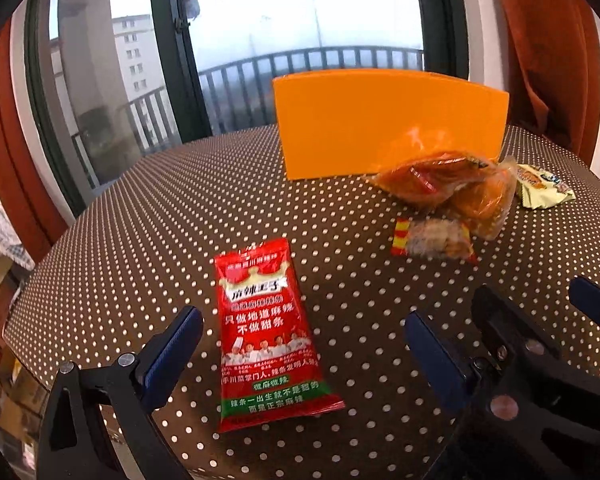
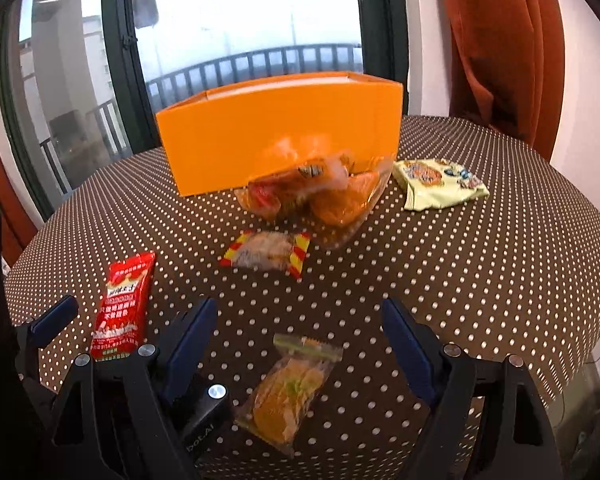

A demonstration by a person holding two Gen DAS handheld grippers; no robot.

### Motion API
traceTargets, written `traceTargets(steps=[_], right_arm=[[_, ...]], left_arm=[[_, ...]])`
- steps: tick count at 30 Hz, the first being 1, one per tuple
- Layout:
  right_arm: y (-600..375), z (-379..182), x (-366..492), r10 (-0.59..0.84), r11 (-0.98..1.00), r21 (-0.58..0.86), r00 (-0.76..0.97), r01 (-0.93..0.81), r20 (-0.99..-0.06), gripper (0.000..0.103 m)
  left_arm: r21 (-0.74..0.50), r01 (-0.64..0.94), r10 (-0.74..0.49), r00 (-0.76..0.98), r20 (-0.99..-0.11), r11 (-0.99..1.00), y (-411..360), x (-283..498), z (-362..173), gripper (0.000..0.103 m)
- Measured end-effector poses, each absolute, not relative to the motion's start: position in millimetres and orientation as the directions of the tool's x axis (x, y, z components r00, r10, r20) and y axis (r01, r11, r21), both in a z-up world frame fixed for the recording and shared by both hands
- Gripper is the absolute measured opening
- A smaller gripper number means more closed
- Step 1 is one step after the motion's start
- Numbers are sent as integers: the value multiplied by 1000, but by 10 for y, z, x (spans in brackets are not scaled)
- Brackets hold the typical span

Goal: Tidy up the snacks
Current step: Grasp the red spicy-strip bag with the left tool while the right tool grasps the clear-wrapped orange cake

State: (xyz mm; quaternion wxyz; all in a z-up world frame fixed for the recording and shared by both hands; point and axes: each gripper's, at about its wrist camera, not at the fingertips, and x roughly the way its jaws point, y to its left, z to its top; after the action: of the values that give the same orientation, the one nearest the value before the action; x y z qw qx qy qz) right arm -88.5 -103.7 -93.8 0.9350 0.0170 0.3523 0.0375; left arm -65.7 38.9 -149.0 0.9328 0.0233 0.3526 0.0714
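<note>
A red spicy-strip packet (image 1: 268, 336) lies flat on the dotted tablecloth between the wide-apart fingers of my left gripper (image 1: 304, 340), which is open and does not touch it. My right gripper (image 2: 300, 336) is open too, low over a clear packet of orange and green snack (image 2: 292, 384) that lies between its fingers. The red packet (image 2: 120, 308) shows at the left of the right wrist view. An orange box (image 1: 380, 120) (image 2: 276, 128) stands at the back of the table. The two grippers are side by side, with a blue pad of the right one (image 1: 592, 304) visible.
A clear bag of orange snacks (image 2: 320, 192) leans against the box front. A small red-and-yellow-striped sweet (image 2: 268, 256) lies before it and a pale yellow packet (image 2: 436, 184) to its right. The round table (image 2: 480, 280) ends near a window and rust curtains.
</note>
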Motion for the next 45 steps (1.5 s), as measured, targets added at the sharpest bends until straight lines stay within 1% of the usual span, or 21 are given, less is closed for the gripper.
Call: traceTargets(steps=[4,9,13,14,16,17,18,20,21,22,30,34,36,39,41,44,45], right_arm=[[-1027,-1026,-932,66,998,62,731,-33,-679,85],[-1040,-1094,-975,68,995,96,727,-4,-683,84],[-1069,-1144,-968,109,986,168,719,12,-687,74],[-1063,-1150,-962,114,985,173,719,9,-686,71],[-1049,-1160,-948,124,984,180,717,2,-686,64],[-1045,-1167,-938,124,984,180,715,3,-688,62],[-1038,-1168,-928,120,984,176,715,4,-688,57],[-1021,-1178,-899,125,984,175,716,-4,-686,53],[-1015,-1180,-887,121,985,170,717,-3,-687,46],[-992,-1185,-864,114,988,157,717,-6,-688,44],[-945,-1196,-741,126,989,141,714,-38,-688,43],[-886,-1196,-617,146,988,144,706,-63,-693,43],[-846,-1192,-560,159,986,148,703,-77,-693,43],[-764,-1184,-462,176,984,145,705,-104,-687,43],[-729,-1187,-415,183,983,145,705,-115,-686,43],[-659,-1185,-342,192,981,140,704,-131,-684,43],[-641,-1183,-326,193,981,138,705,-134,-683,43]], left_arm=[[89,-107,139,722,-678,990,403,-627,-1615,102],[105,-105,149,737,-660,989,396,-659,-1670,102],[124,-101,158,747,-645,987,376,-681,-1685,102],[129,-100,160,749,-642,987,375,-685,-1685,102],[142,-96,165,756,-634,985,335,-719,-1661,102],[146,-96,167,757,-631,985,329,-723,-1654,102],[145,-95,166,758,-631,985,328,-720,-1648,102],[139,-93,161,755,-635,986,337,-710,-1637,102],[138,-91,159,754,-637,986,339,-709,-1635,103],[136,-90,157,754,-638,987,344,-705,-1631,103],[108,-89,138,738,-661,990,414,-609,-1608,102],[102,-111,151,723,-674,989,475,-513,-1602,102],[93,-125,155,716,-680,988,527,-464,-1602,100],[69,-134,144,711,-689,989,603,-406,-1604,92],[51,-137,134,710,-691,989,657,-366,-1605,89],[10,-121,94,713,-695,993,714,-330,-1605,78],[-12,-113,73,714,-696,993,728,-323,-1602,71]])
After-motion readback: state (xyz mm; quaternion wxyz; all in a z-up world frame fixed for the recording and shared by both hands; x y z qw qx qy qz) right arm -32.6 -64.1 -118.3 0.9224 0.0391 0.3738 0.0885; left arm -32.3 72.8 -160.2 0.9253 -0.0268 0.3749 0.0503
